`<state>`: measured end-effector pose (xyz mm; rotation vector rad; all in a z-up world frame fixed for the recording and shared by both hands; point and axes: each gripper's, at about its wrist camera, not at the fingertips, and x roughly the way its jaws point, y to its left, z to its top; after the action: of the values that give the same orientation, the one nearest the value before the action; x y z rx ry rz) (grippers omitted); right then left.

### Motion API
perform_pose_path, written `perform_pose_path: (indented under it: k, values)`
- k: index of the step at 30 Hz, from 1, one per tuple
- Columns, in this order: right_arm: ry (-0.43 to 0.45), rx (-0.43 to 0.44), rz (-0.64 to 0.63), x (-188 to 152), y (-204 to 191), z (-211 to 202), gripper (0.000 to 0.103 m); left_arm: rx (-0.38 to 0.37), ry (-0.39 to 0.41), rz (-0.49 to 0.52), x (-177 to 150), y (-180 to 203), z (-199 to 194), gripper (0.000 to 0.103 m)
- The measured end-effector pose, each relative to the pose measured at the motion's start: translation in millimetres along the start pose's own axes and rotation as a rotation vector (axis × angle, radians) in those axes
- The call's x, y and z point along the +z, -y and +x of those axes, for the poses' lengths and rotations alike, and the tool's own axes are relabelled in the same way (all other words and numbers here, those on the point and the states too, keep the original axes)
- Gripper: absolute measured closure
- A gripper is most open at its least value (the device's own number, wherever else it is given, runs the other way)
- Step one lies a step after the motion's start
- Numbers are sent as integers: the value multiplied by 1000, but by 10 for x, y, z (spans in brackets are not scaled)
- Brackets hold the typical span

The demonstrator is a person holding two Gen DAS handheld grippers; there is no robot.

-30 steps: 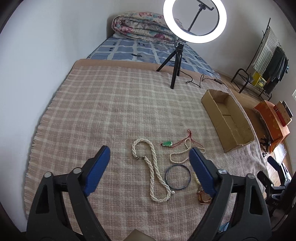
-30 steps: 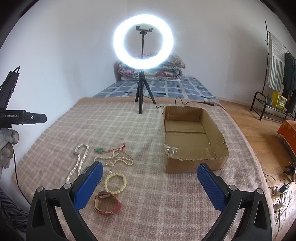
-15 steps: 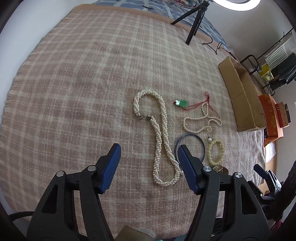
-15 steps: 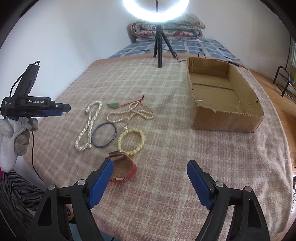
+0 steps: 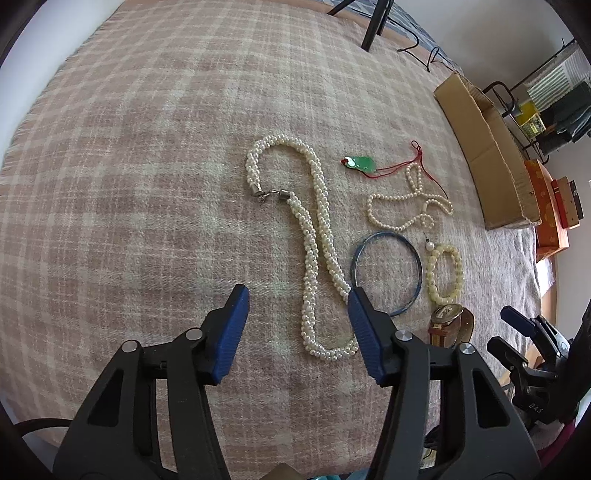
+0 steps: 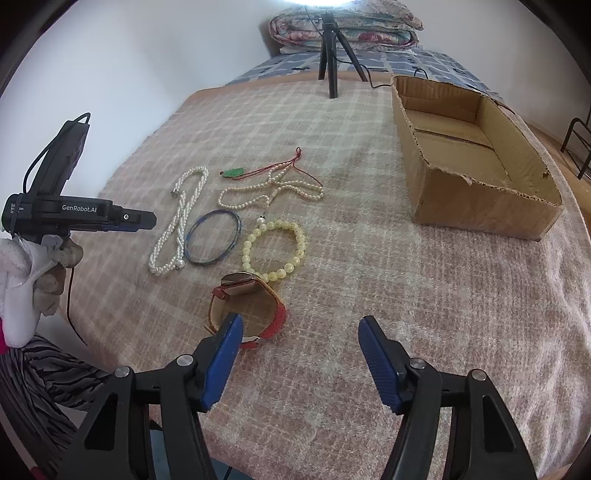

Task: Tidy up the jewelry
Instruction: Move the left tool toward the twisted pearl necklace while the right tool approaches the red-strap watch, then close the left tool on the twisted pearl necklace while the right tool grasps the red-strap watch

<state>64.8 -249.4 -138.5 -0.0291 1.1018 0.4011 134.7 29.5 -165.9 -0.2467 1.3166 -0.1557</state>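
On the plaid blanket lie a twisted pearl necklace (image 5: 314, 229) (image 6: 181, 221), a blue bangle (image 5: 384, 233) (image 6: 215, 212), a yellow bead bracelet (image 5: 430, 269) (image 6: 249, 240), a thin pearl strand (image 5: 391, 225) (image 6: 240, 192), a green pendant on red cord (image 5: 364, 162) (image 6: 232, 172) and a red-strapped watch (image 5: 448, 317) (image 6: 273, 317). My left gripper (image 5: 298, 295) hangs over the twisted necklace's near loop, jaws closing, pads not touching it. My right gripper (image 6: 300, 321) hovers just right of the watch, jaws closing on nothing.
An open cardboard box (image 6: 480, 214) (image 5: 480, 147) sits to the right of the jewelry. A black tripod (image 6: 330, 55) stands at the blanket's far end before a folded quilt (image 6: 343, 26). Off the bed to the right are an orange box (image 5: 546, 206) and a clothes rack (image 5: 546, 103).
Both grippers have sunk and tipped downward toward the jewelry, and both pairs of jaws have narrowed. The ring light has slid out of the top of both views.
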Motion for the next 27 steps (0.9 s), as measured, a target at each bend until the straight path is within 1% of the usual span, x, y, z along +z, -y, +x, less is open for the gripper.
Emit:
perform_pose_path:
  k: [2, 6, 12, 15, 20, 22, 25, 27]
  values:
    - [-6, 0, 1, 7, -2, 37, 40, 11, -5, 6, -5, -1, 20, 54]
    - [-16, 6, 6, 19, 2, 92, 44, -8, -22, -11, -6, -33, 76, 54]
    - [-27, 3, -3, 55, -9, 154, 47, 12, -40, 5, -3, 30, 187, 54]
    - [-36, -2, -16, 77, -26, 205, 52, 46, -50, 31, -14, 111, 298, 54]
    - [-56, -5, -31, 107, -64, 297, 56, 88, -31, 62, -8, 212, 366, 55]
    - [-64, -7, -43, 106, -93, 332, 57, 105, -19, 64, 0, 233, 383, 60]
    - [-86, -28, -72, 96, -155, 406, 58, 116, -12, 67, 36, 252, 409, 73]
    - [-98, -37, -87, 90, -189, 461, 59, 115, -10, 53, 74, 216, 417, 89]
